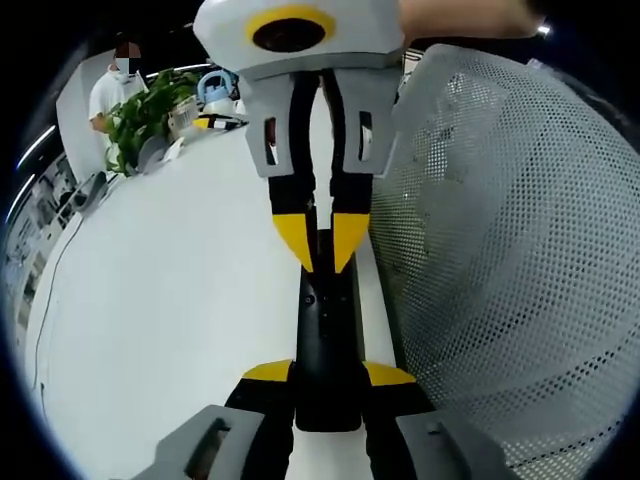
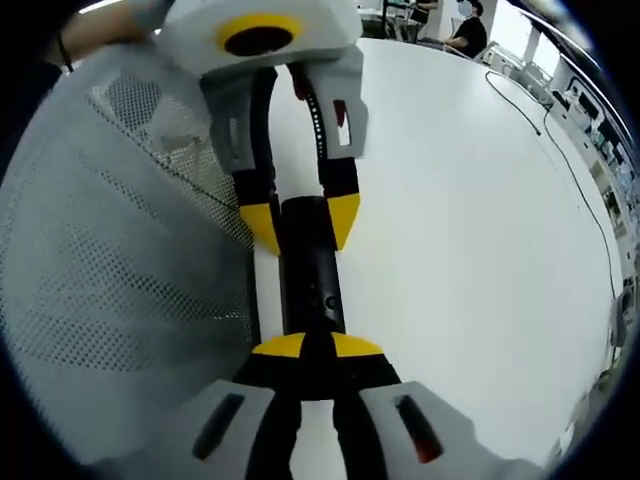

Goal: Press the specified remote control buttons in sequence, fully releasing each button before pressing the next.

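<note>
While both grippers clamp the remote (image 1: pixel 326 340), mesh basket (image 1: pixel 510 260) adjoins

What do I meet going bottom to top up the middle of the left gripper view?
Left tool's yellow tips, gripping the near end of the black remote → the remote's body on the white table → right tool's yellow tips at its far end → that tool's grey body.

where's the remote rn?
The black remote lies on the white table, beside the mesh basket, between the left gripper and right gripper.
</note>
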The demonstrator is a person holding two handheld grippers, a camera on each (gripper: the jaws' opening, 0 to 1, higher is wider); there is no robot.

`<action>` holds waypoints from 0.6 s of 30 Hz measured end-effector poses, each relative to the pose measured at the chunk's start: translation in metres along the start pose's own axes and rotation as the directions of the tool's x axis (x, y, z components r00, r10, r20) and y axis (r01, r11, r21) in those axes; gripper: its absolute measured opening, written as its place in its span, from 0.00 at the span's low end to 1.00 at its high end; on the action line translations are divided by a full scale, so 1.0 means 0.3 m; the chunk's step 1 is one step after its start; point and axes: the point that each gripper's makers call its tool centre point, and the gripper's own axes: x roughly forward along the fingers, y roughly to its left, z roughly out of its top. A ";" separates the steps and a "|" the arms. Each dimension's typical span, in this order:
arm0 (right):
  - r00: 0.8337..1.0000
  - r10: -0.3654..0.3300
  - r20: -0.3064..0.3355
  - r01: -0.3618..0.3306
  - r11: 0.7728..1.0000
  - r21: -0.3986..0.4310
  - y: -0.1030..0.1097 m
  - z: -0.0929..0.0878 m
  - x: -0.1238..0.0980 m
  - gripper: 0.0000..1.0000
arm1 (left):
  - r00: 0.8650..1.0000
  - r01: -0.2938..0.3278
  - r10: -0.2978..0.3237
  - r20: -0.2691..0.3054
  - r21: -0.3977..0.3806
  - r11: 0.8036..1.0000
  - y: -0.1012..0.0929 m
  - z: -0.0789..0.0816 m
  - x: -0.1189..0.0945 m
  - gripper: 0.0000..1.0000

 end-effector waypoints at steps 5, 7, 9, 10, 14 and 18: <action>1.000 -0.005 -0.018 0.005 1.000 0.006 0.000 0.001 0.005 0.06 | 1.000 0.001 -0.001 -0.001 0.000 1.000 0.001 0.000 0.000 0.26; 0.999 -0.013 -0.043 0.013 1.000 -0.015 0.002 0.001 0.008 0.06 | 1.000 0.002 -0.002 -0.001 -0.001 1.000 0.001 -0.001 0.000 0.26; 0.999 -0.018 -0.040 0.018 1.000 -0.020 0.002 -0.001 0.008 0.06 | 1.000 0.003 -0.003 -0.003 0.001 1.000 0.001 -0.001 0.000 0.26; 0.999 -0.021 -0.039 0.020 0.999 -0.026 0.003 -0.002 0.008 0.06 | 1.000 0.003 -0.003 -0.003 0.002 1.000 0.001 -0.001 0.000 0.26; 0.999 -0.038 -0.028 0.038 0.999 -0.008 0.001 -0.002 0.004 0.06 | 1.000 0.002 -0.002 -0.003 0.000 1.000 0.000 -0.001 0.000 0.26; 0.999 -0.033 0.035 0.030 0.996 0.082 -0.003 -0.003 -0.001 0.06 | 1.000 0.002 -0.002 0.000 -0.002 1.000 0.000 -0.001 0.000 0.26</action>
